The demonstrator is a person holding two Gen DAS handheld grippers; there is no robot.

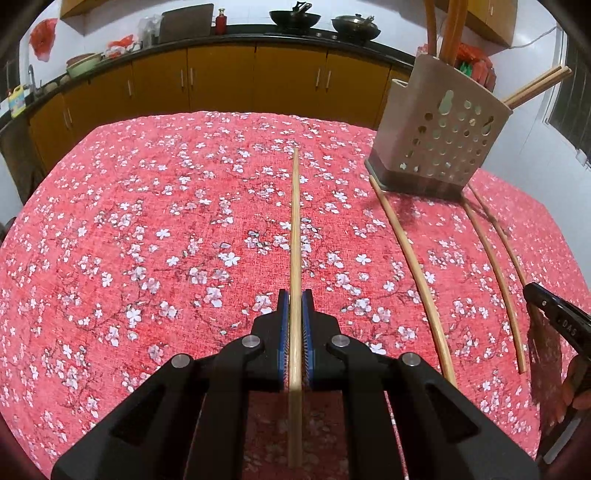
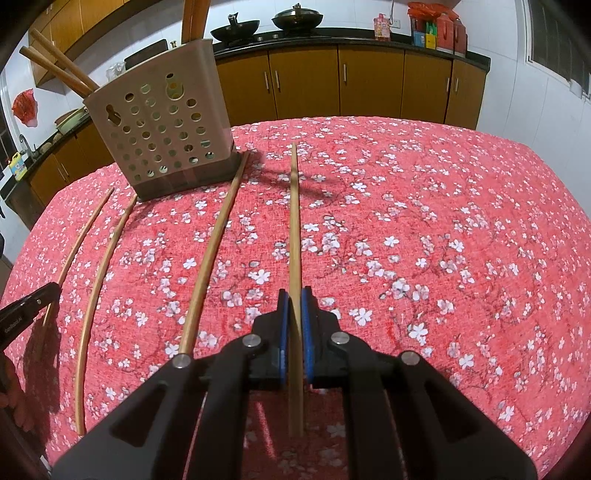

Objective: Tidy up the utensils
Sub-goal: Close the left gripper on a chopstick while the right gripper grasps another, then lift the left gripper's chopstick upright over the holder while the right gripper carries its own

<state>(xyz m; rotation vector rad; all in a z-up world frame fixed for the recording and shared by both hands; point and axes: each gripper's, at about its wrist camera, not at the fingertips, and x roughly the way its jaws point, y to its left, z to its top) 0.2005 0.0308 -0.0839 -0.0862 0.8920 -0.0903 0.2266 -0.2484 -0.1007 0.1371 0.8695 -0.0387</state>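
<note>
My left gripper (image 1: 295, 295) is shut on a wooden chopstick (image 1: 295, 229) that points forward over the red floral tablecloth (image 1: 147, 221). My right gripper (image 2: 294, 293) is shut on another wooden chopstick (image 2: 294, 221). A beige perforated utensil holder (image 1: 439, 136) stands at the table's far side with chopsticks and handles sticking out; it also shows in the right wrist view (image 2: 162, 125). Three loose chopsticks lie on the cloth in front of the holder (image 1: 413, 273) (image 1: 495, 273) (image 2: 210, 251). The other gripper's tip shows at each view's edge (image 1: 554, 314) (image 2: 29, 302).
Yellow kitchen cabinets (image 1: 221, 81) with a dark counter run behind the table. Woks (image 1: 295, 16) and bottles (image 2: 382, 26) sit on the counter. The table's far edge (image 2: 369, 120) is close behind the holder.
</note>
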